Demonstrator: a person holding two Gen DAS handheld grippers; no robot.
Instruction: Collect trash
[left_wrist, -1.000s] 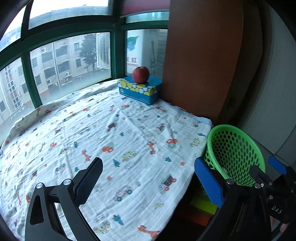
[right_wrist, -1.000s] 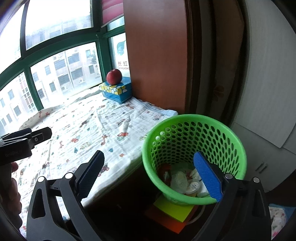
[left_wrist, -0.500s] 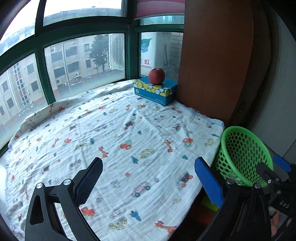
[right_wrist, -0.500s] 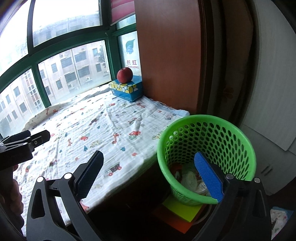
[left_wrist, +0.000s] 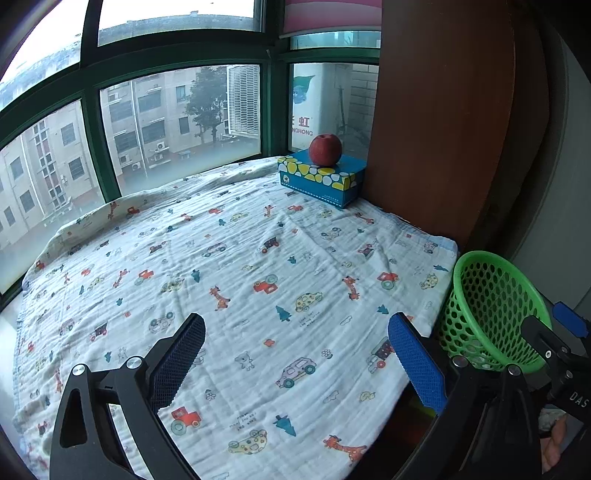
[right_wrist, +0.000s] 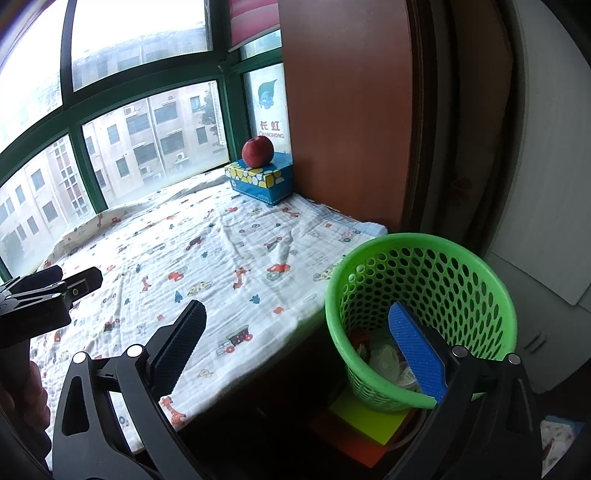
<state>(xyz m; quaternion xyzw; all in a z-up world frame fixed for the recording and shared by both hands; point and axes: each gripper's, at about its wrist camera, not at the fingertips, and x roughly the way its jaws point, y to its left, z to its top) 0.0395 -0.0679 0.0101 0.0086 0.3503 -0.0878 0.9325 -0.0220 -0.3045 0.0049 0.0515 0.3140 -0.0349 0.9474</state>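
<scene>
Both wrist views face the window, sharing the blanket (left_wrist: 258, 280) and green basket (right_wrist: 421, 280).

A green perforated plastic wastebasket (right_wrist: 424, 291) stands upright on the floor just beside the bed's edge, holding pale crumpled trash (right_wrist: 388, 360) at its bottom.

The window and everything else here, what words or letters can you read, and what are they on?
"长虹" in red, on the white sign outside the window.
"CHANGHONG" under it, on the same sign; in the left wrist view only "NGHONG" shows.
"DAS" on the right gripper, seen from the left wrist view.
Small print on the patterned blanket: too small to read.
Tissue box: no readable words.
</scene>
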